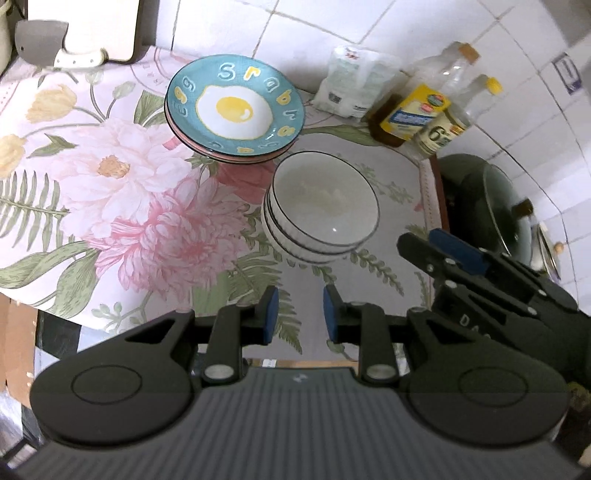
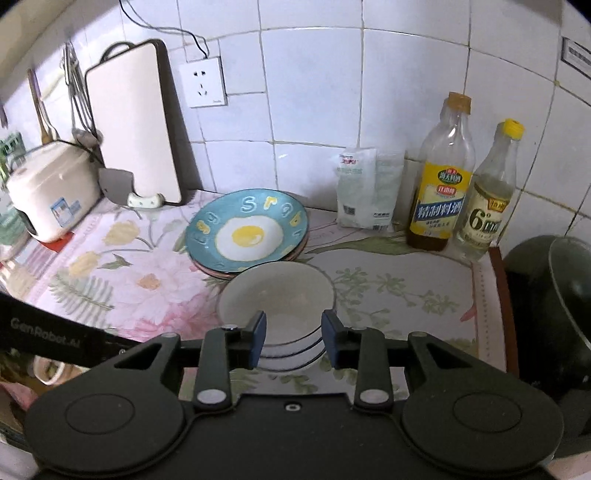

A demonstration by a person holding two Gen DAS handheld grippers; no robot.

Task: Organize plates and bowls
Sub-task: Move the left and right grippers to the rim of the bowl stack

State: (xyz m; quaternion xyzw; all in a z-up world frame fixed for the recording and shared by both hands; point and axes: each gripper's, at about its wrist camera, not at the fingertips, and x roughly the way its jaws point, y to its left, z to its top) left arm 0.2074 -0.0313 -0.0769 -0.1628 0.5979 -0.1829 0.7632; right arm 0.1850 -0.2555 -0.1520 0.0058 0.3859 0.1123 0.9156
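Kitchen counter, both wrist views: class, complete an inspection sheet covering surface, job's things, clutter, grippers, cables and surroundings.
Surface: floral cloth covering the counter.
Job's things: plate stack topped by a fried-egg plate; white bowl stack beside it.
Clutter: two bottles, packets, rice cooker, cleaver, chopping board, dark pot.
Grippers: left gripper and right gripper open, empty.
Cables: black cable to the wall socket.
Surroundings: white tiled wall.

Left hand-held gripper (image 1: 300, 314): tilted steeply downward, blue pads parted by a narrow gap, nothing between. Right hand-held gripper (image 2: 293, 338): angled downward, jaws slightly apart and empty; also visible at right edge of left wrist view.
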